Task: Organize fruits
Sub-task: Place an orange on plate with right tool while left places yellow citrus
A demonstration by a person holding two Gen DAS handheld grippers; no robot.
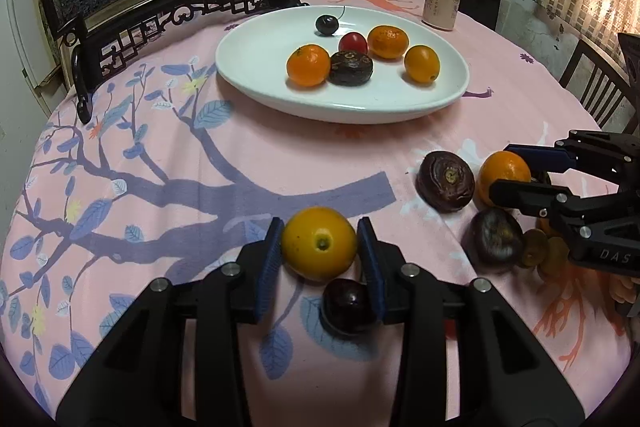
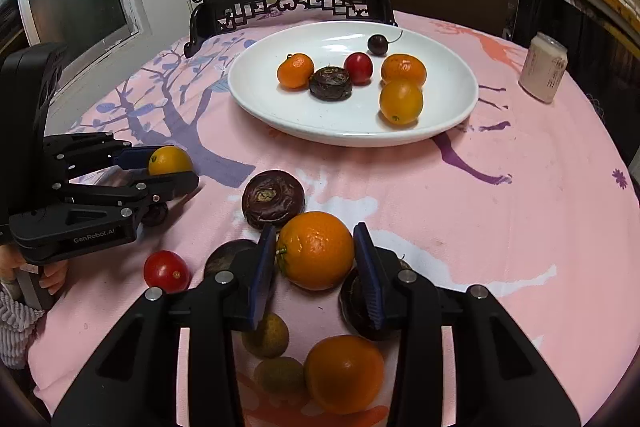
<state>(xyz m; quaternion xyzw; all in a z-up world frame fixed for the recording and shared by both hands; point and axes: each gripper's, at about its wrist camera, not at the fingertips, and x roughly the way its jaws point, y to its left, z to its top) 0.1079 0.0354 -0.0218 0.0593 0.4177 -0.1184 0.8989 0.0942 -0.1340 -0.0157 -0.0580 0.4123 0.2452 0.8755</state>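
A white plate [image 1: 256, 83] [image 2: 448, 123] holds several fruits: oranges, a dark passion fruit, a red tomato, a dark cherry. My left gripper [image 1: 320, 247] [image 2: 168, 167] is shut on a yellow-orange fruit [image 1: 319, 243] [image 2: 170, 159] near the tablecloth. A dark cherry [image 1: 348, 305] lies just under its right finger. My right gripper [image 2: 315, 255] [image 1: 508, 171] is shut on an orange [image 2: 316, 249] [image 1: 504, 173]. Around it lie dark passion fruits [image 2: 272, 199] [image 1: 446, 181], a red tomato [image 2: 166, 271], brownish longans [image 2: 266, 337] and another orange [image 2: 344, 373].
A pink printed tablecloth [image 1: 200, 167] covers the round table. A pale drink can [image 1: 442, 5] [image 2: 544, 67] stands at the far right. A carved dark wooden screen stand [image 1: 160, 15] [image 2: 288, 3] sits behind the plate. Chairs stand beyond the table's edge.
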